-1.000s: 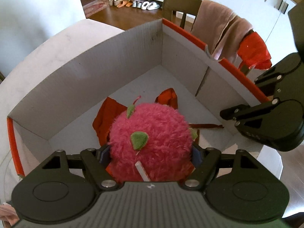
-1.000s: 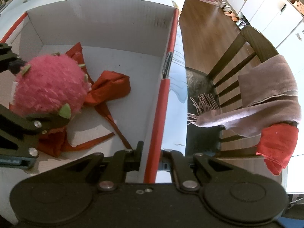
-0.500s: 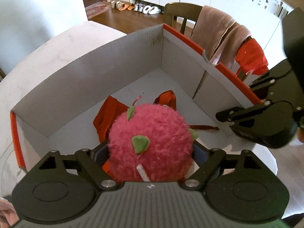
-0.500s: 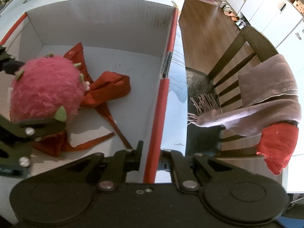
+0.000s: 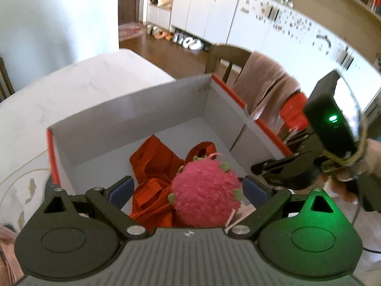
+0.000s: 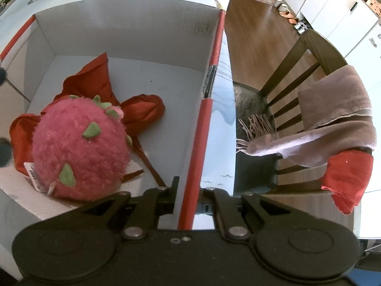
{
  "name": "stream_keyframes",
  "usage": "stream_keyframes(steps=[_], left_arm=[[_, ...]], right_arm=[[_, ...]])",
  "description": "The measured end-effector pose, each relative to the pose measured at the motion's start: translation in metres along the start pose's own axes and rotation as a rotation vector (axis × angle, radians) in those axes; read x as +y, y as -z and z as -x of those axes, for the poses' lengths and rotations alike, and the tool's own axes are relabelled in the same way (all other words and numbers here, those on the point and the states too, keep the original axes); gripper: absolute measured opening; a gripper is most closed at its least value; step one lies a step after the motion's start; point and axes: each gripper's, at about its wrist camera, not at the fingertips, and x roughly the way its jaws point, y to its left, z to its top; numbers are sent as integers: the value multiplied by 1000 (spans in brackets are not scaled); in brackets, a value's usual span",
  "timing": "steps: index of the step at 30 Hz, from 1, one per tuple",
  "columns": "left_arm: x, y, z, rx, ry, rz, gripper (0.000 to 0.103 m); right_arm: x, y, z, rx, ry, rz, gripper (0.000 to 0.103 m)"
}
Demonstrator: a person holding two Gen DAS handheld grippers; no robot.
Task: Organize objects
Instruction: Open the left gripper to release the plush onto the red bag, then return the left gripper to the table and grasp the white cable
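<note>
Basically at the release step: the tabletop carries the box, white inside with a red-edged rim, and the plush is already down in it.

Box: open top, sitting on the tabletop near the edge by the chair. My right gripper is clenched on the box's right wall, one finger inside, one outside, pinching the red rim. I read that as steadying the box.

Red cloth: crumpled on the box floor, straps trailing toward the near wall.

Plush: pink fuzzy ball with green leaf bits and a tag, resting on the cloth at the near-left of the box floor. In the right wrist view nothing touches it.

Left gripper: the fingers are opening, wide apart, with clear gaps between the blue pads and the plush on both sides. So released, nothing held. The plush sits below and between them in the left wrist view.

Step, as I judge it: plush placement is done, left hand is clearing out.

Next move needs:
- Left gripper lifted straight out over the rim, without snagging the cloth or clipping the walls.
- Keep the right clamp on until the left is clear, else the box may shift.
- Then find the next thing to sort. Nothing else loose shows on the tabletop in either view; a towel and another red cloth hang on the chair, but I can't tell whether they belong to the task.
</note>
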Motion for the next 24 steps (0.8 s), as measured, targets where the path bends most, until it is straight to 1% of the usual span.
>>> stream_keyframes(steps=[3,5,9,11,13,17,23,24], left_arm=[[10,7,24,-45,10,37,98],[19,15,41,-72,5,61,98],[45,36,74,-120,-32,136,98],[57,47,88,-132,-67,170,98],[71,59,100,-135,-107,204,98],[96,83,117,-132,-151,276,98],[131,115,132,-112,-256,337,98],[137,121,134,-110,-280,343,101]], right_arm=[[0,0,2,-7,3,5,6],[0,1,3,-9,6,8,6],[0,1,2,-5,6,5,6],[0,0,2,-2,5,3,6],[0,0,1,0,4,5,6],[0,-2,2,3,1,8,6],[1,-3,3,5,1,15,6],[0,-4,2,6,1,14,6]])
